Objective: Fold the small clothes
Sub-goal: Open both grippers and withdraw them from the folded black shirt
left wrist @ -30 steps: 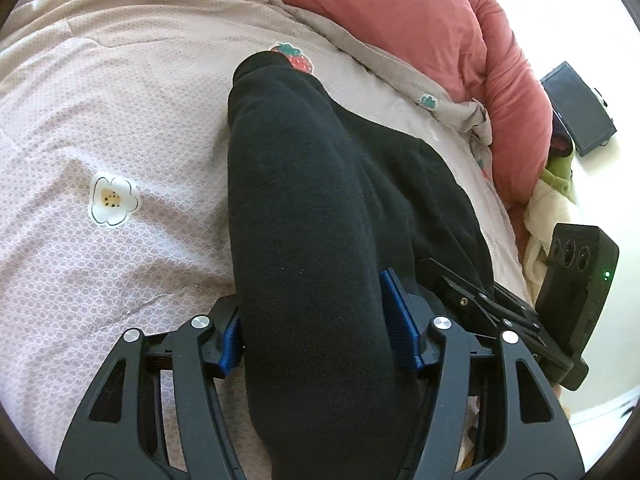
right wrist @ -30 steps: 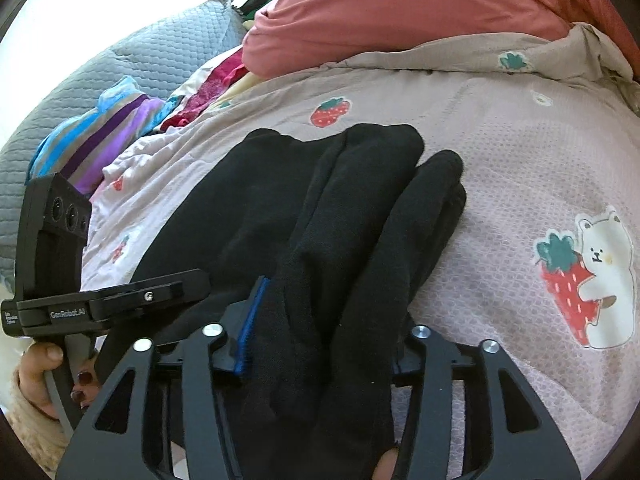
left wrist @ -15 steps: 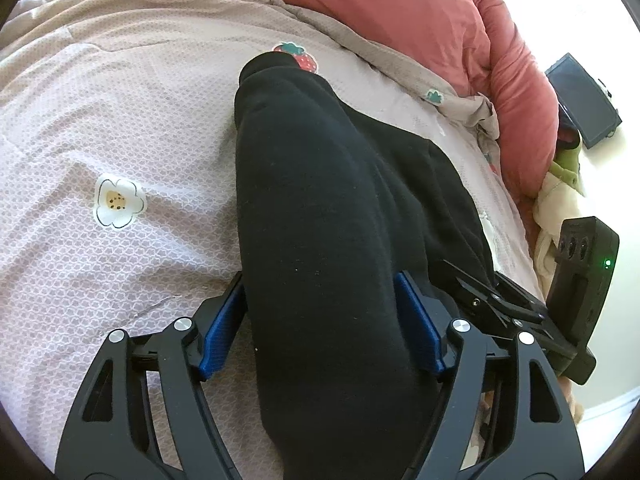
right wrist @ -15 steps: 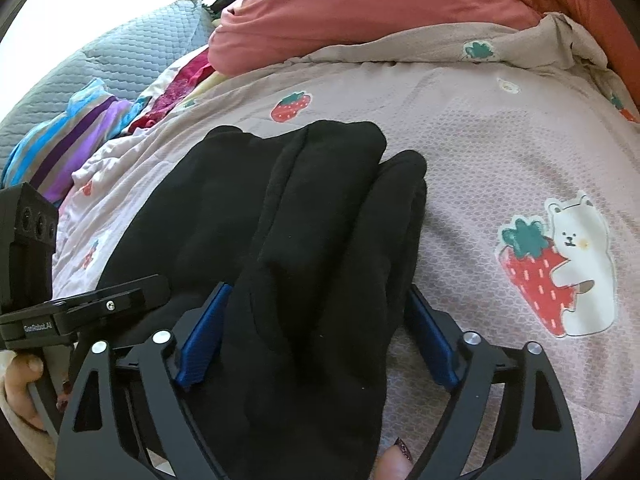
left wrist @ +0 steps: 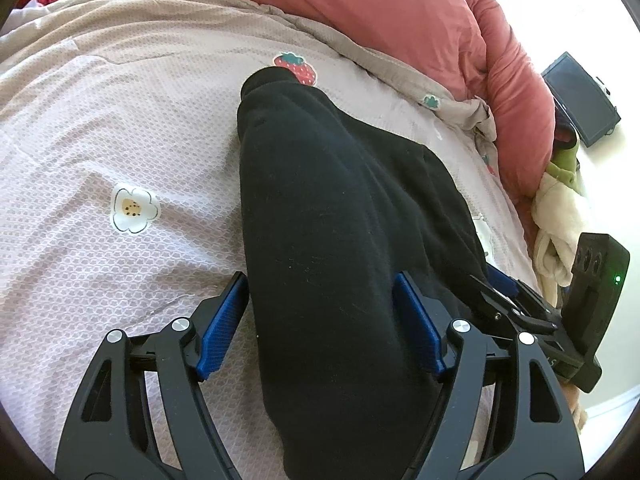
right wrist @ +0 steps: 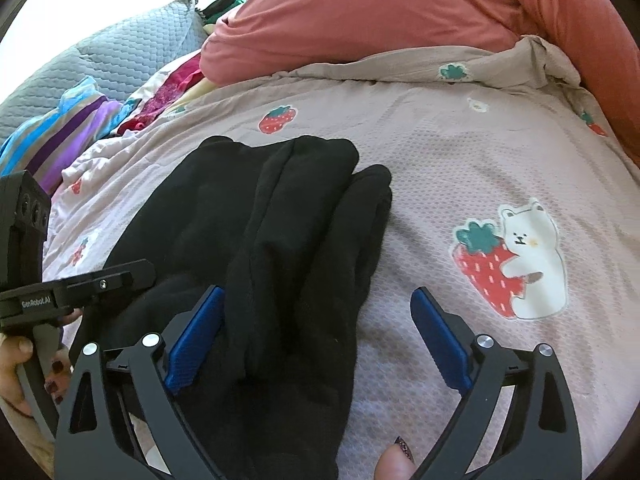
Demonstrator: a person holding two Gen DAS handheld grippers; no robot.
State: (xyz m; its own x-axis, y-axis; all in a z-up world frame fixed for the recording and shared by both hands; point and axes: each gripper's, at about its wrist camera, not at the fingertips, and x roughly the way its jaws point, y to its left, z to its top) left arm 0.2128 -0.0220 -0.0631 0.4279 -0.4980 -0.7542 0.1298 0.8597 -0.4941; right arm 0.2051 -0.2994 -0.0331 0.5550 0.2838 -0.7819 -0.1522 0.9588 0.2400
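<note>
A black garment (left wrist: pixel 340 240) lies folded lengthwise on the pink quilt (left wrist: pixel 120 120), its far end by a strawberry print. My left gripper (left wrist: pixel 320 276) straddles its near part, and the blue pads stand at the cloth's sides without squeezing it. In the right wrist view the same black garment (right wrist: pixel 280 240) shows as long stacked folds. My right gripper (right wrist: pixel 316 292) is opening. The folds lie by its left pad, and its right pad (right wrist: pixel 440 340) stands apart over bare quilt. Each gripper shows at the edge of the other's view.
A salmon duvet (right wrist: pixel 380 12) is heaped along the far side. A grey quilted pillow (right wrist: pixel 120 52) and striped cloth (right wrist: pixel 68 128) lie at the left. A dark tablet (left wrist: pixel 580 100) and cream cloth (left wrist: pixel 560 220) lie past the bed's right edge. A hand (right wrist: pixel 16 360) holds the left gripper's handle.
Both grippers' jaws have widened. They squeezed the black garment a second ago; now the right gripper's right pad is clear of it and the left gripper's pads only flank it.
</note>
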